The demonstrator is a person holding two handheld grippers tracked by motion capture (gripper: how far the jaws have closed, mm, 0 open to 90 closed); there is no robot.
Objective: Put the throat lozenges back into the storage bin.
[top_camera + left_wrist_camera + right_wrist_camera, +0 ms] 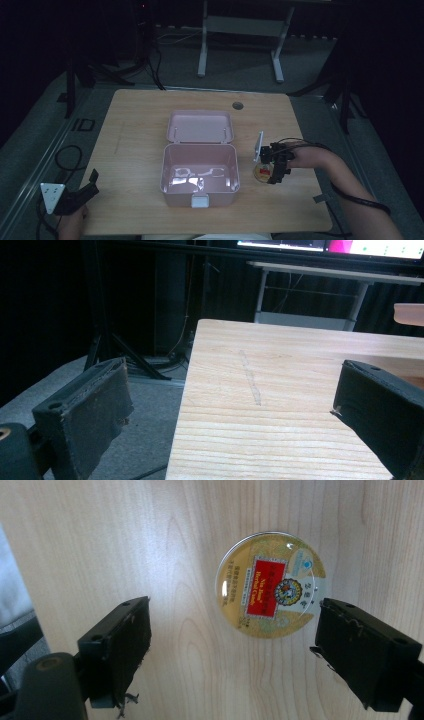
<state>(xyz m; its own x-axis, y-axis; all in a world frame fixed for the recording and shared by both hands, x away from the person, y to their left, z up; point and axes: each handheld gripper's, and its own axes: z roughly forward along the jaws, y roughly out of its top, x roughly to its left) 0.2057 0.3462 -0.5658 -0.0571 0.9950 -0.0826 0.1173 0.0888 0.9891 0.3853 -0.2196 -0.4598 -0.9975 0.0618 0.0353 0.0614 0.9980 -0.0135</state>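
Dim room, pale wooden worktop (135, 125), and your round tin (271, 584) with the red and gold label lies flat on the wood just right of the open pink box (200, 172). Your right gripper (232, 645) hangs straight above it, jaws spread wide, the tin sitting toward one jaw and not centred between them, so nothing is grasped yet. By my reading the pickup is only beginning; the lift and the trip into the empty box are all ahead. You have bare wood around the tin, with the box wall at its left and the worktop's near right edge not far off. Your left gripper (75, 196), jaws also spread and empty, waits at the near left corner, half over the edge.
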